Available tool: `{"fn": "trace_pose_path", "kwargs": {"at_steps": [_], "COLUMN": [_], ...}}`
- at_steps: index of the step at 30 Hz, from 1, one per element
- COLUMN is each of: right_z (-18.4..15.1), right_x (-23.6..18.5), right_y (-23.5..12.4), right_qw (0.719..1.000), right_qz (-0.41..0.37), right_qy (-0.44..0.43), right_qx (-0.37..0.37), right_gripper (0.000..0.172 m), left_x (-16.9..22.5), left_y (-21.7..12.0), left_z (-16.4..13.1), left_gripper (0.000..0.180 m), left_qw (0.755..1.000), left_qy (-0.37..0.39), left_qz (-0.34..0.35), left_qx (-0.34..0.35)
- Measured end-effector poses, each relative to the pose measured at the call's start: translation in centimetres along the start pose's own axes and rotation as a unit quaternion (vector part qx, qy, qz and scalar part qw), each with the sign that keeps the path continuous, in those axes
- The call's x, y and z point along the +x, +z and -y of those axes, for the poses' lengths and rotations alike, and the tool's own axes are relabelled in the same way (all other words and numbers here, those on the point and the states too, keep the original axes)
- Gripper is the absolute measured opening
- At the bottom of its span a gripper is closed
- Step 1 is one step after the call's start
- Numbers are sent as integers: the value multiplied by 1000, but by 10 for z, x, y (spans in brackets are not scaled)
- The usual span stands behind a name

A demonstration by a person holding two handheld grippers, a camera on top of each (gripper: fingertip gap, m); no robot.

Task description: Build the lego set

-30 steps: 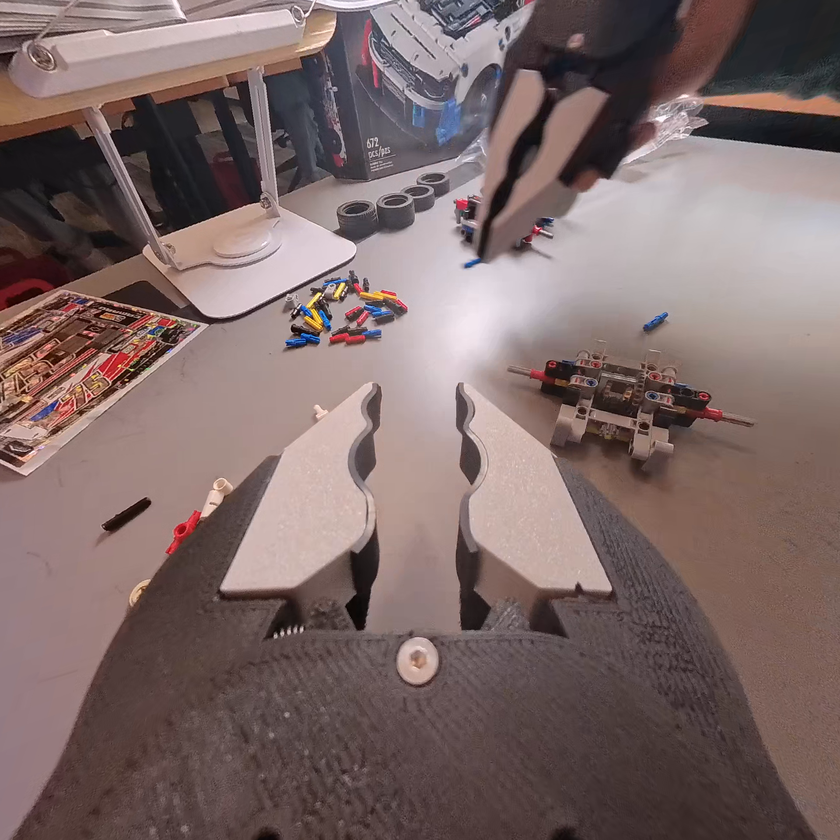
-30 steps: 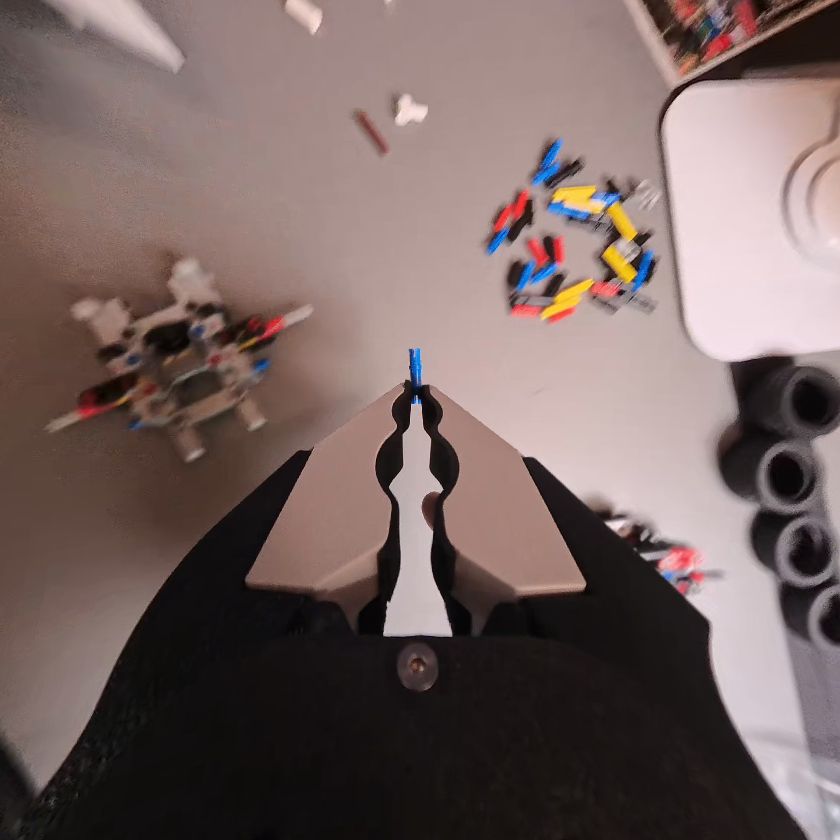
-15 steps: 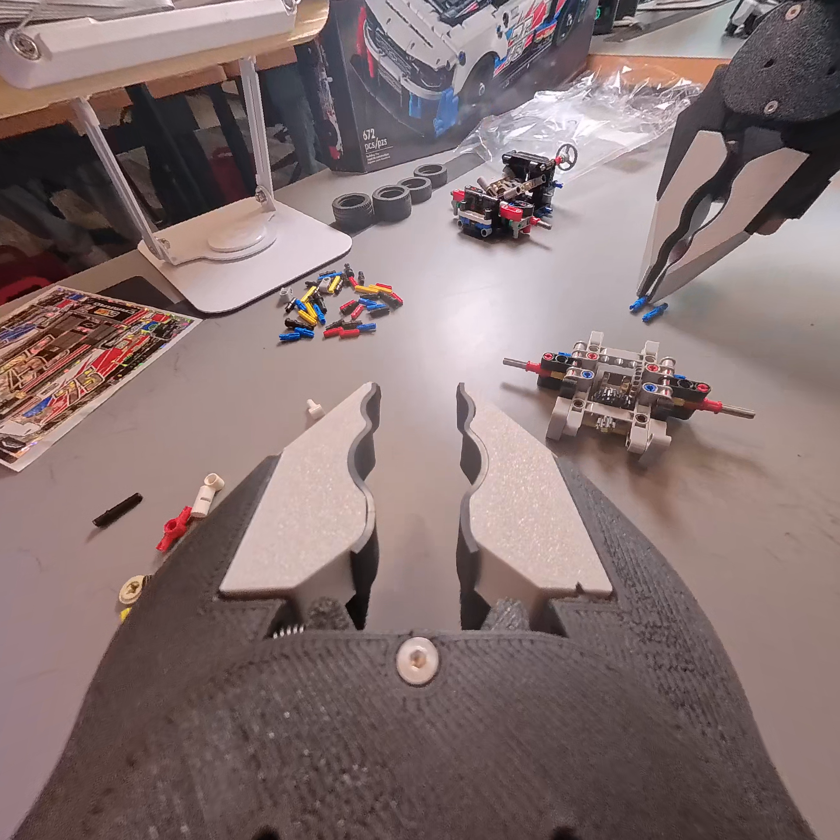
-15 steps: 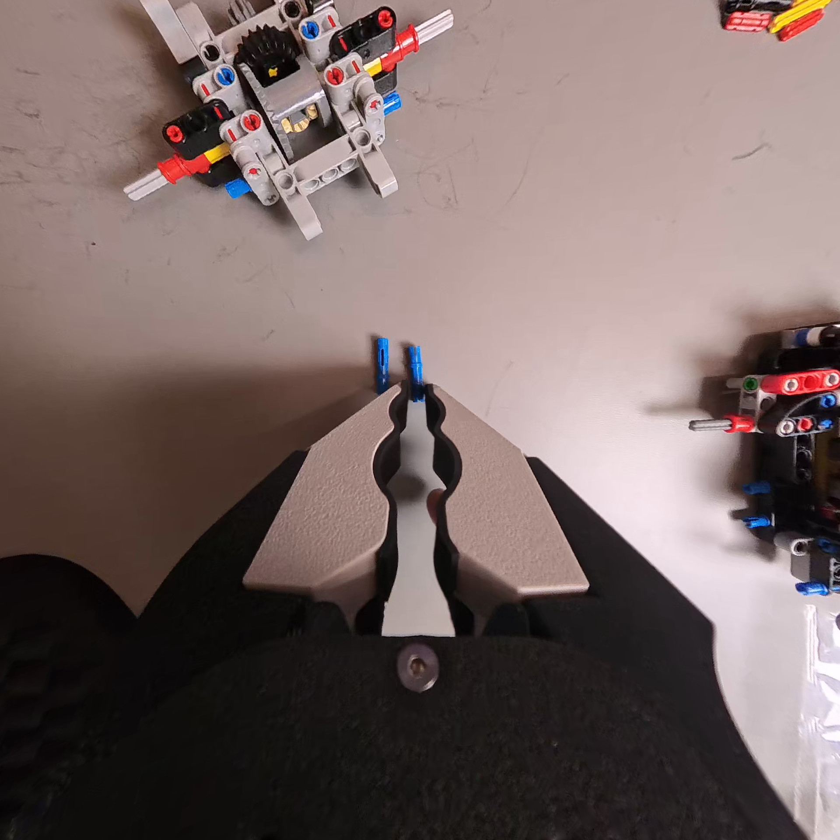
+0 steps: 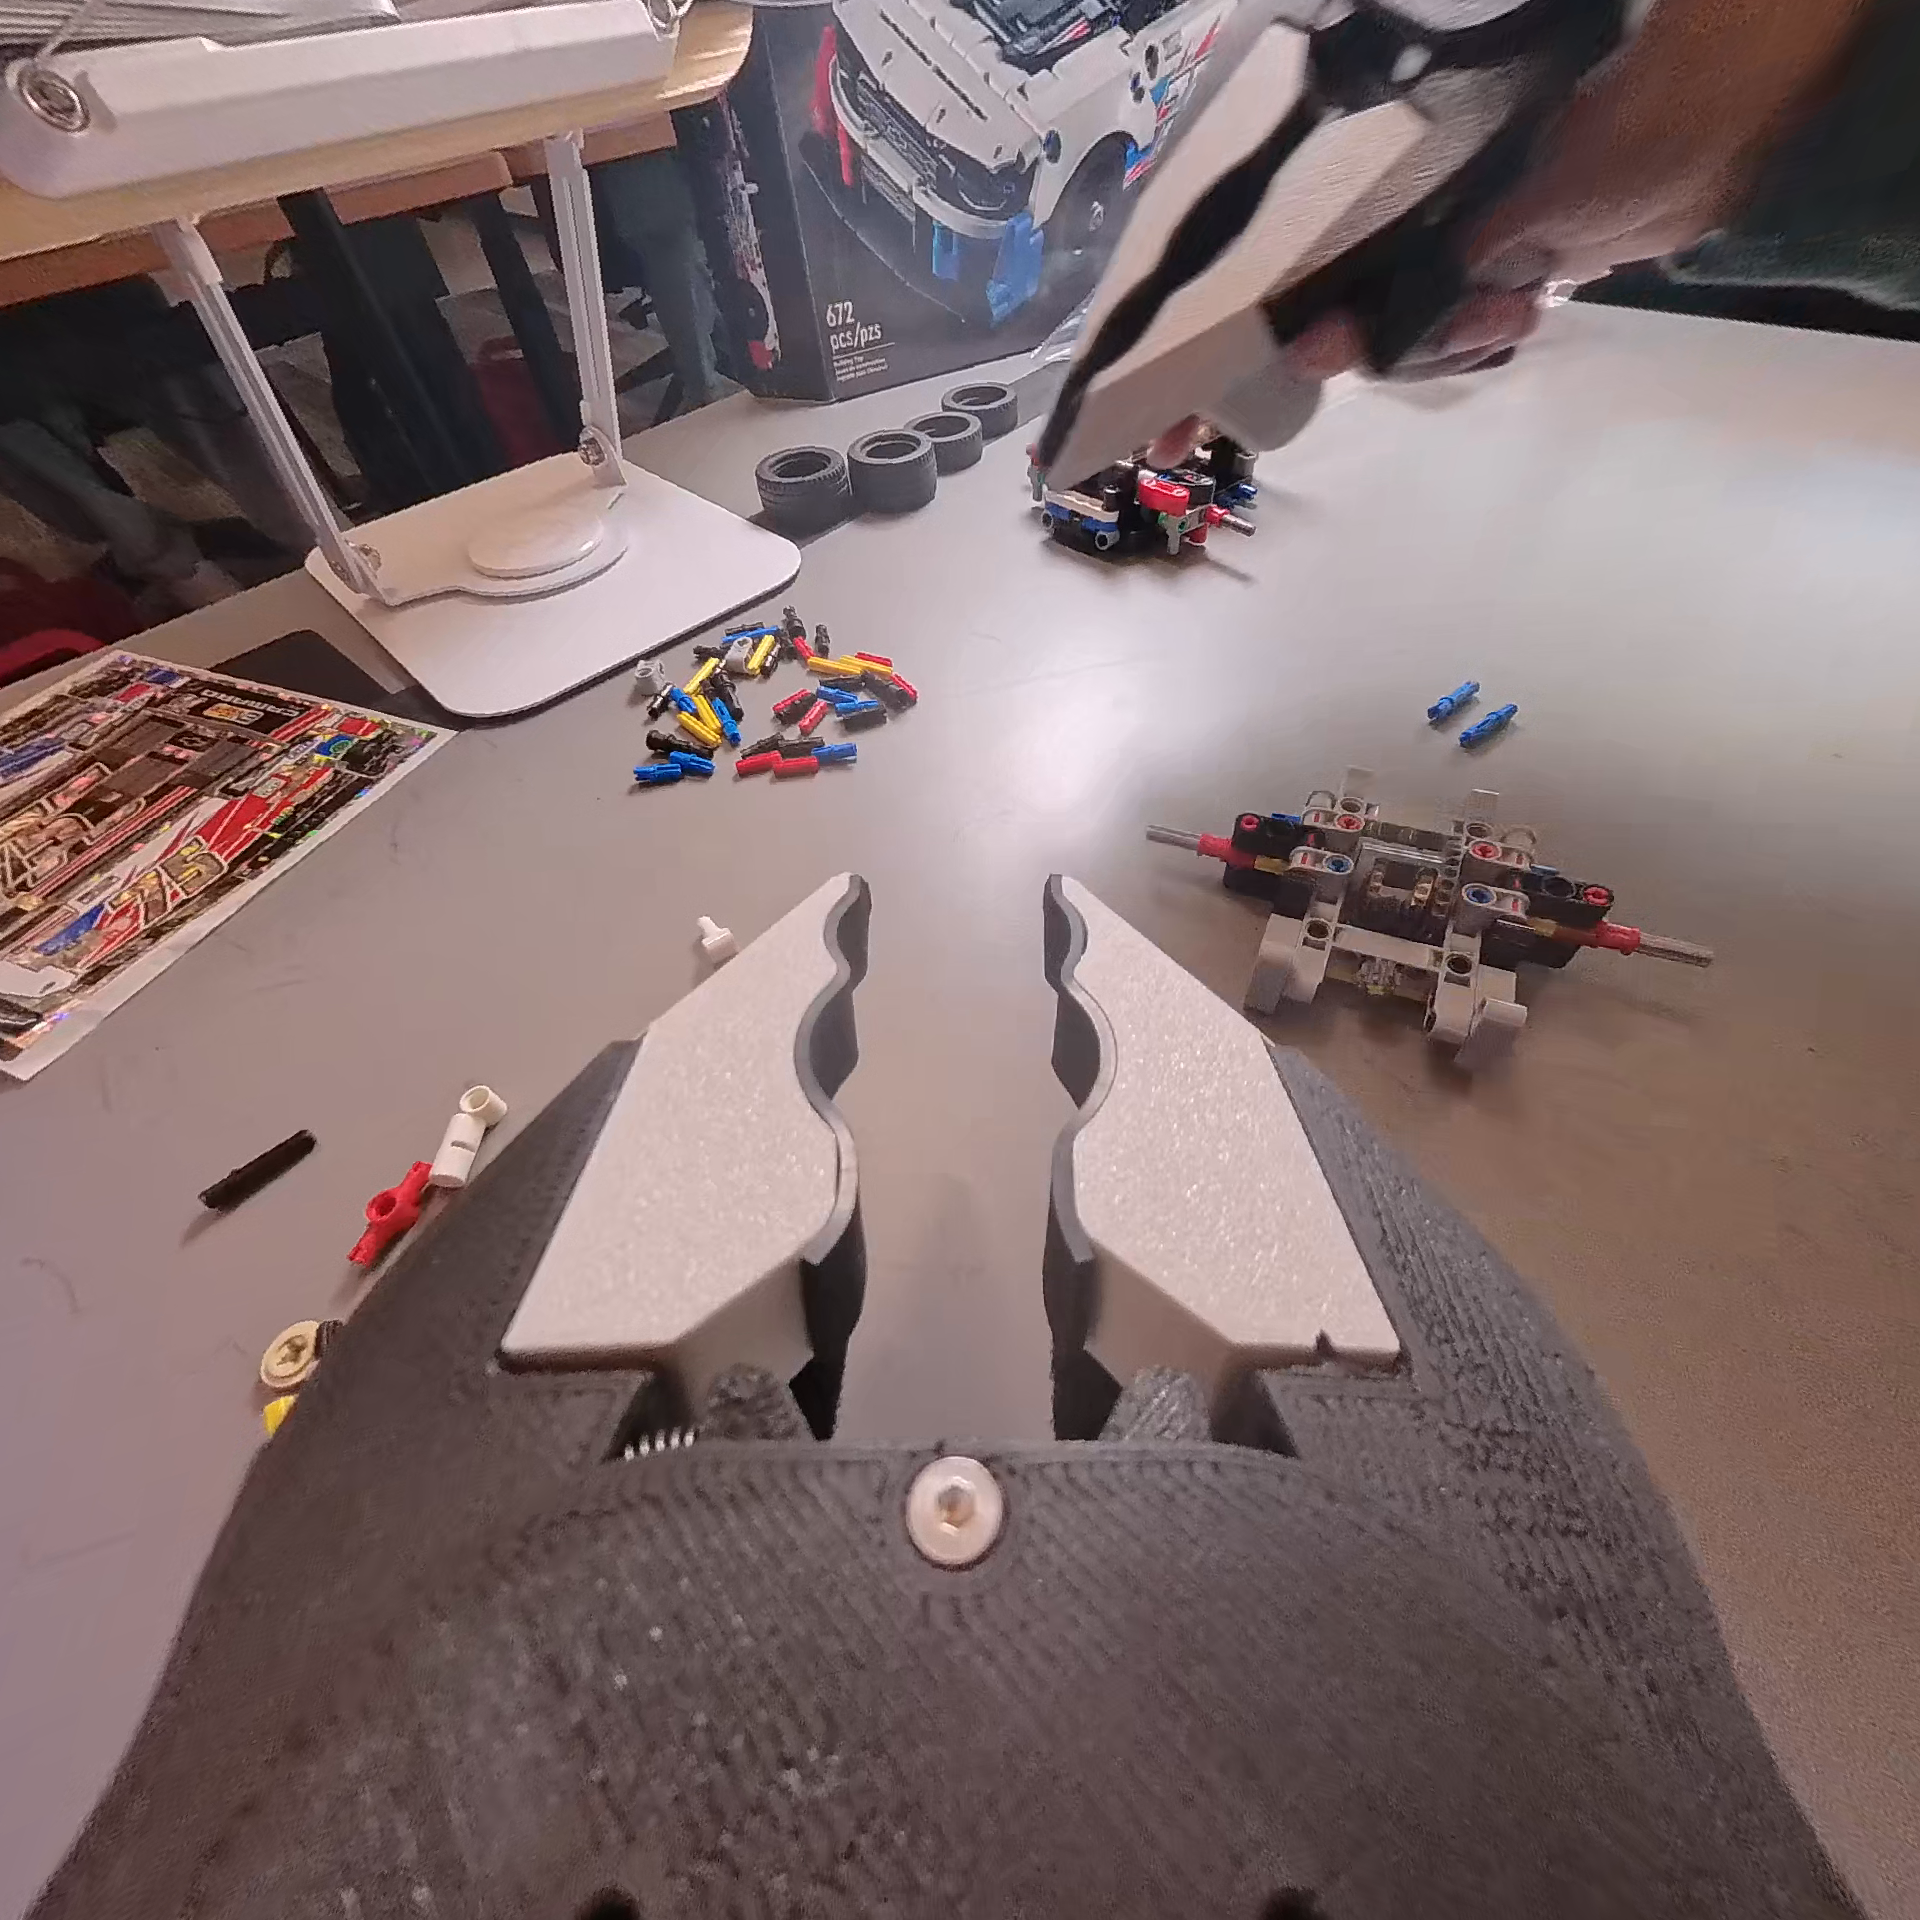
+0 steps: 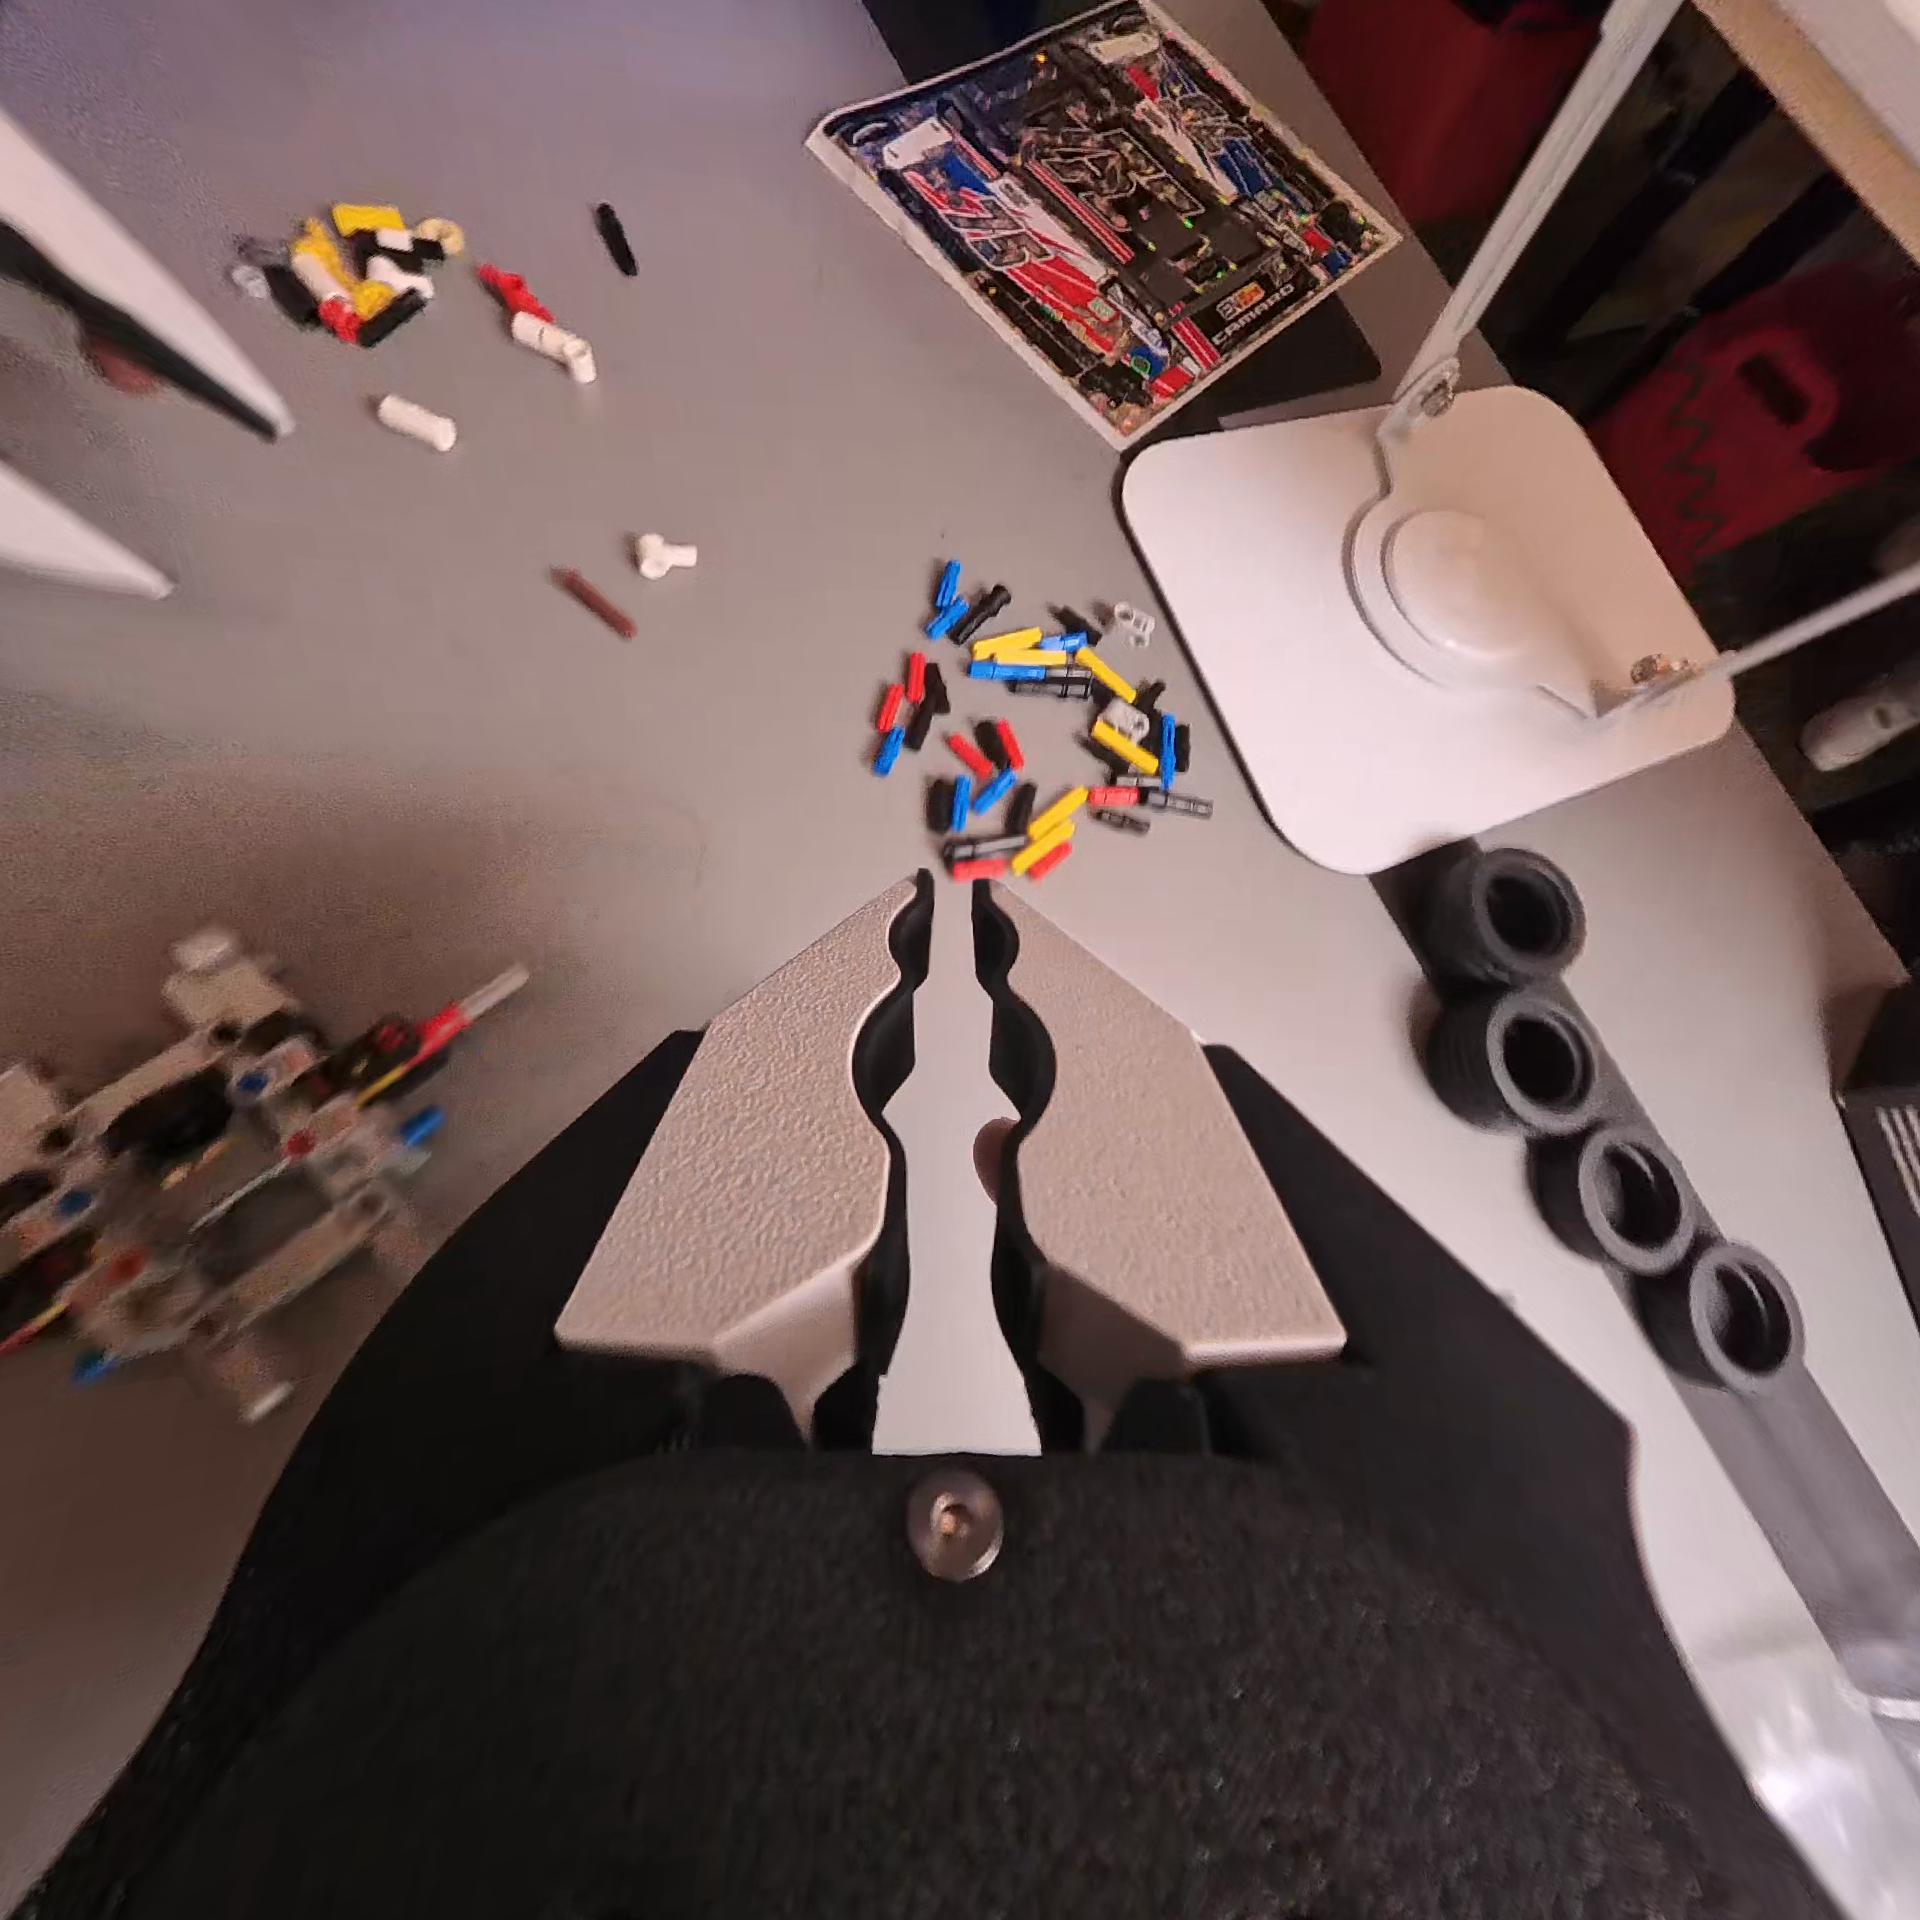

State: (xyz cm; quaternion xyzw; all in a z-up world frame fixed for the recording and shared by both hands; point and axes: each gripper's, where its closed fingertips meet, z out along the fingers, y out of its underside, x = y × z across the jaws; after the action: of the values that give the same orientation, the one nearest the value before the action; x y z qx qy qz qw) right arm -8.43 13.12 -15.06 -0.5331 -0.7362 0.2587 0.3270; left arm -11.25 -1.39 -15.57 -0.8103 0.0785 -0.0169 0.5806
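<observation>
Grey table (image 5: 1039, 665); blue, red, yellow, black pins (image 5: 769, 707); white lamp base (image 5: 540, 582).

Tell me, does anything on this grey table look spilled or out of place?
Mostly tidy. Two small blue plastic pins lie alone, apart from the loose heap of coloured pins beside the white lamp base. Nothing looks broken.

A hobby workbench, it looks like: a grey table (image 5: 1039, 644) strewn with toy building pins (image 5: 774, 707), a half-built chassis (image 5: 1423, 914), small tyres (image 5: 888, 457), a kit box (image 5: 935, 187), a sticker sheet (image 5: 156, 810) and a desk lamp (image 5: 540, 561).
</observation>
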Motion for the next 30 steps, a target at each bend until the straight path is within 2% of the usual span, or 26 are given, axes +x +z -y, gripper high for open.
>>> {"fn": "trace_pose_path", "kwargs": {"at_steps": [5, 10, 13, 20, 27, 30], "right_z": [11, 16, 14, 8, 7, 10], "right_x": [8, 9, 11, 21, 18, 17], "right_y": [72, 110, 120, 124, 123, 115], "right_qw": [998, 995, 993, 991, 989, 991], "right_qz": [33, 43, 56, 69, 84, 89], "right_qy": [-8, -44, -50, -36, -56, -60], "right_qx": [-48, -77, -95, -111, -108, -84], "right_gripper": [10, 11, 18, 19, 11, 7], "left_x": [-2, -3, -5, -7, -6, -6], "left_y": [-1, -1, -2, -3, -2, -3], "left_z": [-1, 1, 2, 4, 3, 3], "left_gripper": [33, 33, 33, 33, 32, 32], "left_qw": [1000, 1000, 1000, 1000, 1000, 1000], "left_qy": [-5, -9, -15, -25, -25, -26], "left_qz": [0, -4, -7, -11, -15, -14], "left_qx": [0, 2, 4, 9, 7, 8]}}
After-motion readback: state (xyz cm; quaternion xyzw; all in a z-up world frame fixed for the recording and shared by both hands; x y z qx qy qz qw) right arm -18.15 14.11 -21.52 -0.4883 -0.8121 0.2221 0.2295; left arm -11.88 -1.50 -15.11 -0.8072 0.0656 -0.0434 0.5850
